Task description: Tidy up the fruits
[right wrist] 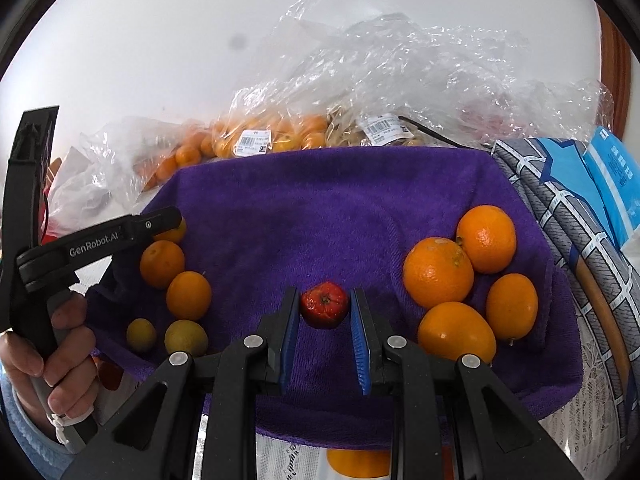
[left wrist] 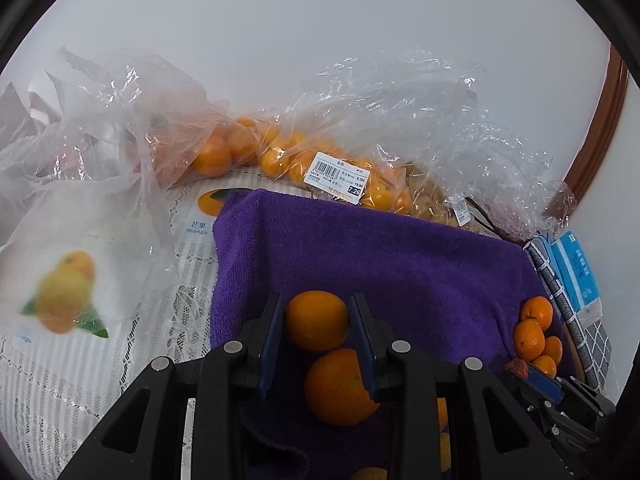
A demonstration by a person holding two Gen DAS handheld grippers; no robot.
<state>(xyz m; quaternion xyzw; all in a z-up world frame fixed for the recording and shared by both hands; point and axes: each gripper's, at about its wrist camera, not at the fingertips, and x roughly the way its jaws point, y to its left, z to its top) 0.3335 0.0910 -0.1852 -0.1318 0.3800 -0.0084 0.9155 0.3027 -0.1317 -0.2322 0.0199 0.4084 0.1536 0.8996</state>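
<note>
In the left wrist view my left gripper (left wrist: 317,320) is shut on an orange (left wrist: 317,319) above the purple towel (left wrist: 380,248); a second orange (left wrist: 338,386) lies just below it. In the right wrist view my right gripper (right wrist: 325,307) is closed around a small red fruit (right wrist: 324,305) over the purple towel (right wrist: 320,208); both pads touch it. A cluster of oranges (right wrist: 460,280) lies on the towel's right side. Two oranges (right wrist: 176,280) and two small yellow-green fruits (right wrist: 168,336) lie on its left, beside the left gripper's body (right wrist: 100,240).
Clear plastic bags of small oranges (left wrist: 304,160) and other produce (right wrist: 380,128) lie behind the towel. A white bag with a mango print (left wrist: 68,280) lies left on a lace tablecloth (left wrist: 80,380). A blue and grey patterned item (right wrist: 560,200) lies at the right edge.
</note>
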